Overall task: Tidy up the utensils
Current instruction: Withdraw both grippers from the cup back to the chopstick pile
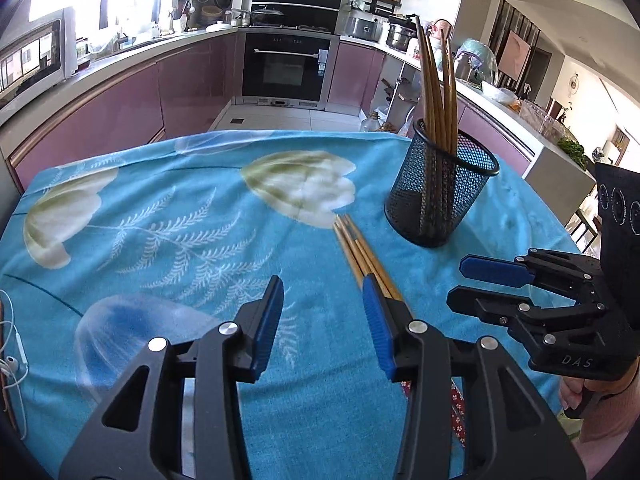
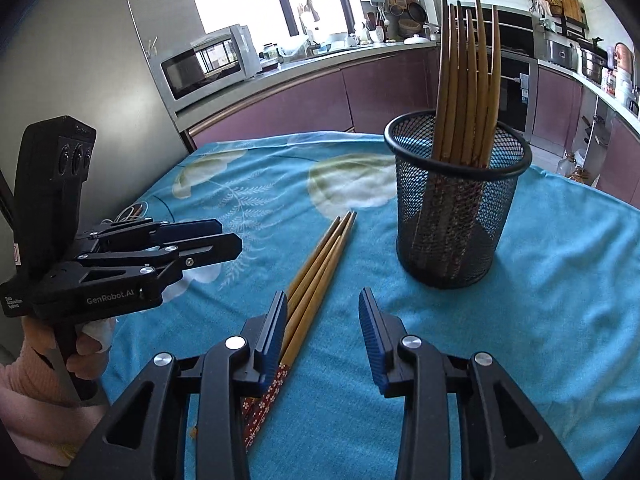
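A small bundle of wooden chopsticks with red patterned handle ends lies on the blue floral tablecloth. A black mesh holder stands to their right and holds several upright chopsticks. My left gripper hovers open just left of the loose chopsticks, which pass behind its right finger. My right gripper is open too, with the chopsticks running under its left finger and nothing between its pads. Each view also shows the other gripper from the side.
A white earphone cable lies at the table's left edge. Beyond the far edge of the table are the purple kitchen cabinets, an oven and a microwave. A hand grips the left tool's handle.
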The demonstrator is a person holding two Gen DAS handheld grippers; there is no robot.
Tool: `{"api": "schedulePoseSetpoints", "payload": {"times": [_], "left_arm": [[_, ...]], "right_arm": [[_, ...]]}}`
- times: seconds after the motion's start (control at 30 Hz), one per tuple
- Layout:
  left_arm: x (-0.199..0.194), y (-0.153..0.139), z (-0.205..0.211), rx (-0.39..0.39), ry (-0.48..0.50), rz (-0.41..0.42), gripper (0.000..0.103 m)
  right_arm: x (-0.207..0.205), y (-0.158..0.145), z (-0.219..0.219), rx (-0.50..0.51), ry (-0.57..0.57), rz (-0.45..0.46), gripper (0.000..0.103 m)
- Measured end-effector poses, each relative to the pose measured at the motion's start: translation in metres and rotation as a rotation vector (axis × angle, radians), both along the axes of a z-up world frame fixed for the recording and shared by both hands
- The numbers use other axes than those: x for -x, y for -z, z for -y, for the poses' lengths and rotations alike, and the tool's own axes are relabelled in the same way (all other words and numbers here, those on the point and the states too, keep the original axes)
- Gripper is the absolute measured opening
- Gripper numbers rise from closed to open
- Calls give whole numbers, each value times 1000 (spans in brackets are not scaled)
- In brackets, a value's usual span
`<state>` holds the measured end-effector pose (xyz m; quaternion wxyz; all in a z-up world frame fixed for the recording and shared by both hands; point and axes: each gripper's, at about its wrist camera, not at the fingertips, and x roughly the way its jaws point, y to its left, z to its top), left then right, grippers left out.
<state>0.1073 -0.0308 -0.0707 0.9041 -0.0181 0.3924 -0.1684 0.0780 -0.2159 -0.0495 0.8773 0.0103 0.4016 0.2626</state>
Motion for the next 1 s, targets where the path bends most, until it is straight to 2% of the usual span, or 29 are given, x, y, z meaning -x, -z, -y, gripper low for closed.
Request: {"api": "schedulePoseSetpoints", "payload": {"times": [0.4,1.0], "left_arm": [[8,13,4,-8,12,-27,43],[9,22,11,-16,37,-43,45]], "right_arm": [[3,20,-15,51,-7,-42,35],[2,27,-16,96,20,-43,35]]}}
